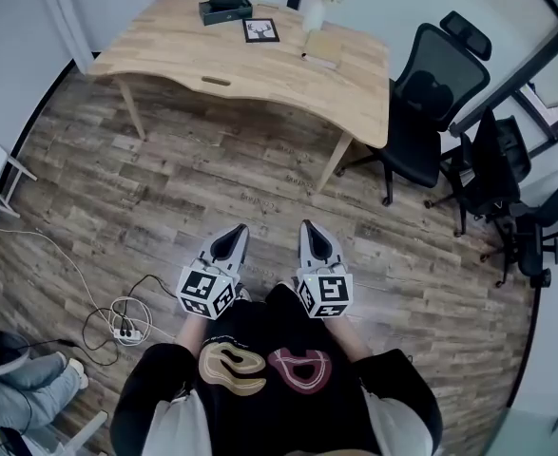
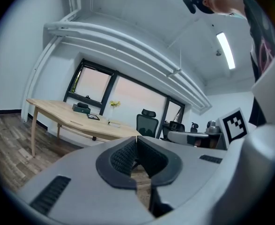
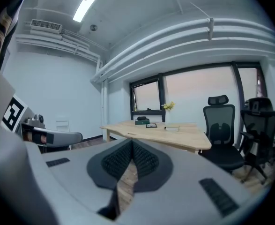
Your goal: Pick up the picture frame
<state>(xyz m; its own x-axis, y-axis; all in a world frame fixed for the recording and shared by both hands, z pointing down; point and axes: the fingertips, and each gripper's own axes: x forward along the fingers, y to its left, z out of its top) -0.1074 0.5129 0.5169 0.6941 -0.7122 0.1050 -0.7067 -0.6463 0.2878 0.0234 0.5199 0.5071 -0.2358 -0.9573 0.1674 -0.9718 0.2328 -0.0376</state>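
Note:
The picture frame (image 1: 260, 30), black-edged with a dark figure on white, lies flat at the far side of the wooden table (image 1: 212, 60). It shows small in the left gripper view (image 2: 93, 117) and in the right gripper view (image 3: 151, 125). My left gripper (image 1: 239, 230) and right gripper (image 1: 307, 226) hang side by side over the floor, close to my body and well short of the table. Both point toward the table, jaws shut with nothing between them.
A dark box (image 1: 225, 9), a vase of yellow flowers (image 1: 318, 3) and a flat book (image 1: 324, 47) share the table. Black office chairs (image 1: 429, 103) stand to its right. A power strip with cables (image 1: 126, 331) lies on the floor at left, beside a seated person's legs (image 1: 17, 388).

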